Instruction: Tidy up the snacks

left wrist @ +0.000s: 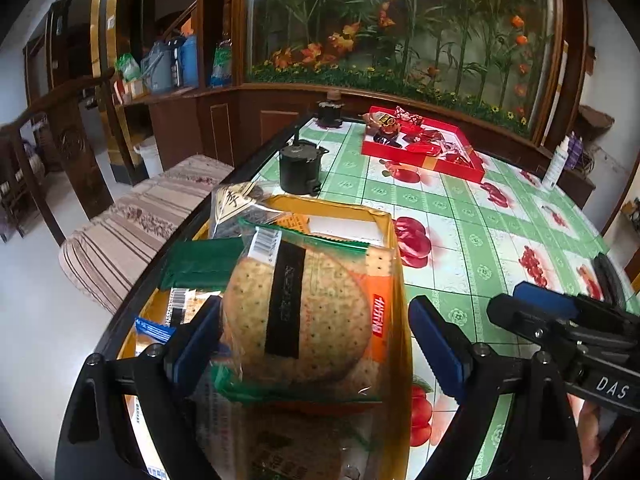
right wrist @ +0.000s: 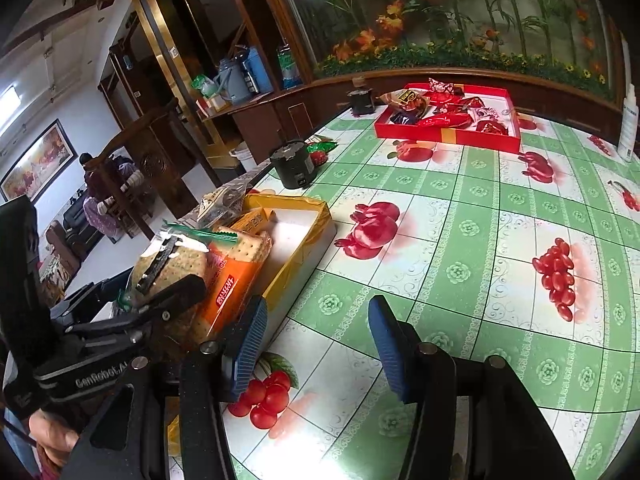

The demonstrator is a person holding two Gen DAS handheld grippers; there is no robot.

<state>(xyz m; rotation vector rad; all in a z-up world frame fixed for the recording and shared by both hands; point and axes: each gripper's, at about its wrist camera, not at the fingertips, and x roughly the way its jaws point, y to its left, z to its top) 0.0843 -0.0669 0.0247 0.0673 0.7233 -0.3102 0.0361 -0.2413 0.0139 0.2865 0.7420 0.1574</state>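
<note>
The cracker pack (left wrist: pixel 296 312) is lying on the other snacks in the yellow box (left wrist: pixel 390 236) at the table's (left wrist: pixel 500 232) near left edge, so the placing step seems almost done. The left gripper (left wrist: pixel 316 336) is standing wide open around the pack, its left finger maybe touching the wrapper, not squeezing. The right gripper (right wrist: pixel 316 340) is hovering open and empty just beside the box. Next move, I think: lifting the left gripper straight away without dragging the pack.

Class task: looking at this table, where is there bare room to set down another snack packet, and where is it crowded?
Free: the tablecloth between the yellow box and the red tray, and that box's far end. Crowded: the box's near end, piled with cracker packets, and the tray.
</note>
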